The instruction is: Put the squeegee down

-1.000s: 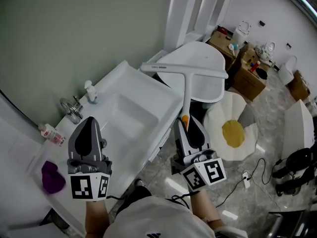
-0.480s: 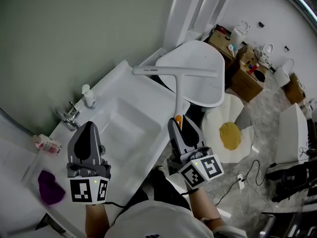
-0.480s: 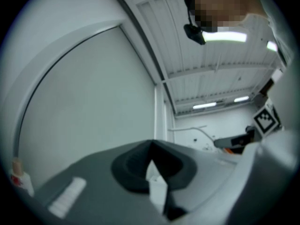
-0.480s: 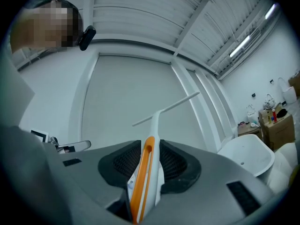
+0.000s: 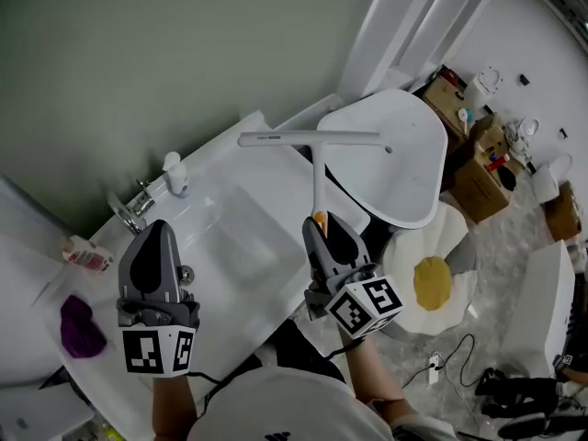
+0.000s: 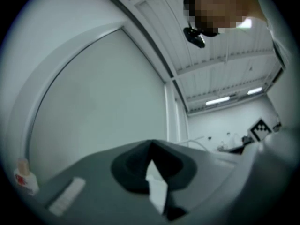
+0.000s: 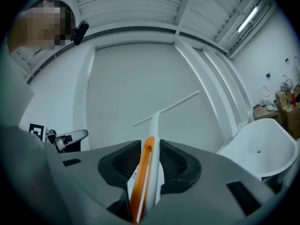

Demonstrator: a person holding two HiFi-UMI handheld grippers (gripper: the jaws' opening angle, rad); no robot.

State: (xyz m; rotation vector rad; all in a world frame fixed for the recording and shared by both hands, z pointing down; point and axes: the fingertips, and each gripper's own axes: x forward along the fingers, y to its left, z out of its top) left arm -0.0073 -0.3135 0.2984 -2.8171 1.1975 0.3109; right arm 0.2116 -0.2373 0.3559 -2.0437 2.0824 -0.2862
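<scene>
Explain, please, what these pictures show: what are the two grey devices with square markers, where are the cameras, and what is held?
No robot is here: a person holds a tool with two jaws in each hand. One picture comes from a camera on the person's head, looking down; the other two from cameras riding on the tools. Below is a white sink with a faucet, a soap bottle and a purple cloth on its counter. The right gripper is closed on the orange and white handle of a squeegee. The left gripper looks closed, with no tool in it.
</scene>
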